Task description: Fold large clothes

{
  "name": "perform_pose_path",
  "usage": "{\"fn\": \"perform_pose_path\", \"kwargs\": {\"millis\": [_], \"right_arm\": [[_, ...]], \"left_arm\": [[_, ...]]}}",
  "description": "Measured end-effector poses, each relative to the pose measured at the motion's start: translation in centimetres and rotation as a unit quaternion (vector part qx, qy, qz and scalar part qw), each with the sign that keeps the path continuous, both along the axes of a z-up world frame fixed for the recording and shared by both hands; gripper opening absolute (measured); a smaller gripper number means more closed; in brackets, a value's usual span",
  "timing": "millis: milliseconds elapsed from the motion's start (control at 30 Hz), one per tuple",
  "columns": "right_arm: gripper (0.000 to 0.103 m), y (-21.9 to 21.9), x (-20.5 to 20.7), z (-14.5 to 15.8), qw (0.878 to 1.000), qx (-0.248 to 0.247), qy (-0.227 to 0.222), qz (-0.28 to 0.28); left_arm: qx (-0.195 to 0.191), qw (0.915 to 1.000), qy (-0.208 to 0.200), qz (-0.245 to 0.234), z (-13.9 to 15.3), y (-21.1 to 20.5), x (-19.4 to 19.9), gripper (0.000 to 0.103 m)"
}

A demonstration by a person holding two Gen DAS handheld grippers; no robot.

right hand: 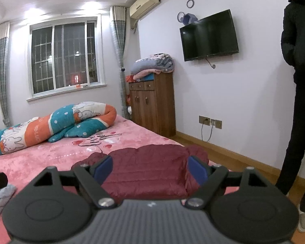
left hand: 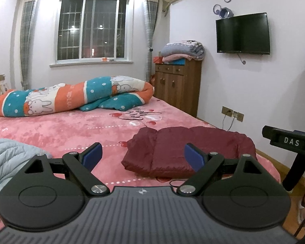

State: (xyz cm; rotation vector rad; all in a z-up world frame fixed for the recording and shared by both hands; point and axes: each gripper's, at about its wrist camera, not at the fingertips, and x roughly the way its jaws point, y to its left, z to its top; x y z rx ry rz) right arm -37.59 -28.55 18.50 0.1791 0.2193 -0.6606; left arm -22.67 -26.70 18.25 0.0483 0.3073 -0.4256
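Maroon puffer jacket point(left hand: 190, 152) sits folded on the pink bed point(left hand: 71, 128), just ahead of both grippers. Left gripper point(left hand: 142, 156) and right gripper point(right hand: 150, 169) are both spread wide, holding nothing. Only the right view shows a person in black point(right hand: 299, 81) standing full length by the wall.

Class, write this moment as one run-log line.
left gripper: open, empty | right gripper: open, empty | maroon jacket: folded on pink bed | light blue garment: unfolded
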Motion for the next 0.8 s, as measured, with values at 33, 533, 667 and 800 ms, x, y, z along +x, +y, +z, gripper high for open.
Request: {"fn": "perform_pose_path", "kwargs": {"millis": [33, 533, 667, 800], "right_arm": [[0.084, 0.01, -0.06, -0.02, 1.000, -0.003, 0.000, 0.000], [0.087, 0.08, -0.36, -0.48, 1.000, -0.005, 0.005, 0.008], [0.087, 0.18, -0.35, -0.65, 1.000, -0.006, 0.007, 0.009], [0.087, 0.09, -0.20, -0.77, 1.000, -0.001, 0.010, 0.007]], "left_arm": [[-0.002, 1.0000, -0.001, 0.002, -0.03, -0.01, -0.04, 0.103], [-0.005, 1.0000, 0.007, 0.002, -0.19, 0.28, -0.05, 0.103], [-0.008, 0.9999, 0.014, -0.001, -0.25, 0.29, -0.06, 0.103], [-0.004, 0.9998, 0.017, -0.001, -0.29, 0.19, -0.10, 0.103]]}}
